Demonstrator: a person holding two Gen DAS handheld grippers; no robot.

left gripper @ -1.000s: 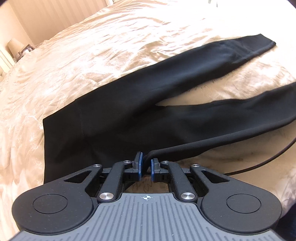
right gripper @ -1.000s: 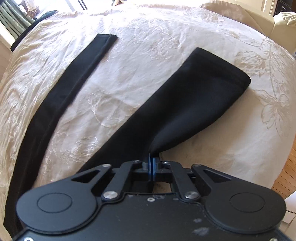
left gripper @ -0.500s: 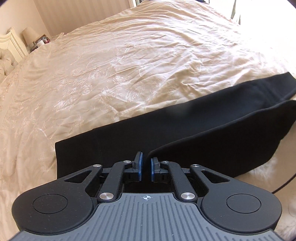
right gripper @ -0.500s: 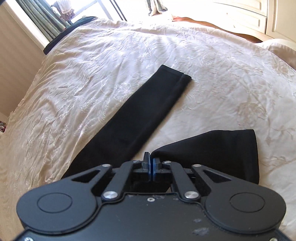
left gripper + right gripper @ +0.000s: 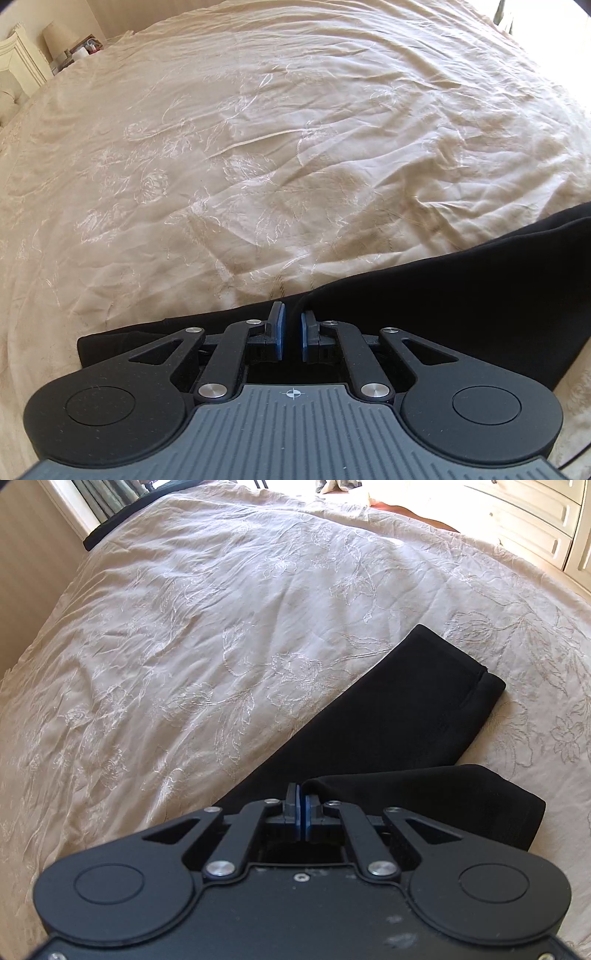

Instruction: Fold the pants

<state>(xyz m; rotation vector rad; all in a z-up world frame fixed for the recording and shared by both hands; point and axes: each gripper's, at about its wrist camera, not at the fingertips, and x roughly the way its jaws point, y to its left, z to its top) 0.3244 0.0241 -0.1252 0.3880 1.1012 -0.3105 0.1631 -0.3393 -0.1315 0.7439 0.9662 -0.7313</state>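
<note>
Both grippers are pinching the black pants to lay one leg over the other: left gripper clamping fabric, right gripper squeezing the other edge above the bedspread.

Cream embroidered bedspread, lamp, white drawers

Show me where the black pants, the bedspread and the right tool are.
black pants [image 5: 424,701]: right wrist view, on the flat lower leg near the cuff.
bedspread [image 5: 258,129]: left wrist view, on bare embroidered cloth.
right tool [image 5: 302,805]: right wrist view, between its blue pads.
</note>
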